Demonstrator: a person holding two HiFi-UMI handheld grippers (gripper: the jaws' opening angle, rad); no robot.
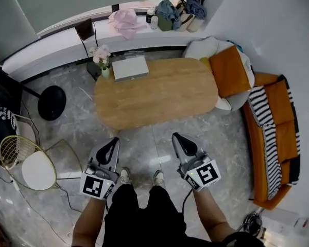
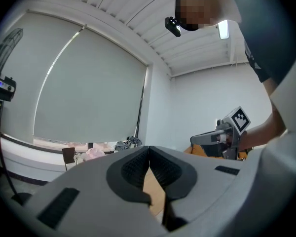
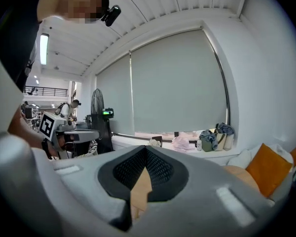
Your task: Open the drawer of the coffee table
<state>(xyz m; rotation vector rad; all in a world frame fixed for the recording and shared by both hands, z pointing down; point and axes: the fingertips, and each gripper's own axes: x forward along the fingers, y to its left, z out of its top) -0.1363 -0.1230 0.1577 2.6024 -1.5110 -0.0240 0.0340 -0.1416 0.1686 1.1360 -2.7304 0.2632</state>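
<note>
Looking steeply down on a glossy grey stone-look floor (image 1: 144,148). Finding at far left one chair (image 1: 33,169) of thin gold wire with a round white seat, and beyond it one flat black disc base (image 1: 51,103). Holding one left gripper (image 1: 114,141), smooth grey with a ribbed black lining, low over the floor, its two jaws meeting tip to tip with nothing between them. Noting one small vase of pale flowers (image 1: 102,58) just beside the table's far left corner, then one flat white rectangular box (image 1: 130,68) lying on that corner. Facing one coffee table (image 1: 159,94) just ahead, beyond and between the two grippers: a long, rounded oval top of pale wood grain. Not making out its drawer from above, possibly tucked under the near edge. Holding one right gripper (image 1: 177,137) level with the left and well apart from it, its two jaws likewise pressed together and empty. Passing further right one square orange cushion (image 1: 229,71), then one curved orange sofa (image 1: 280,107) carrying one black-and-white striped throw (image 1: 262,117).
</note>
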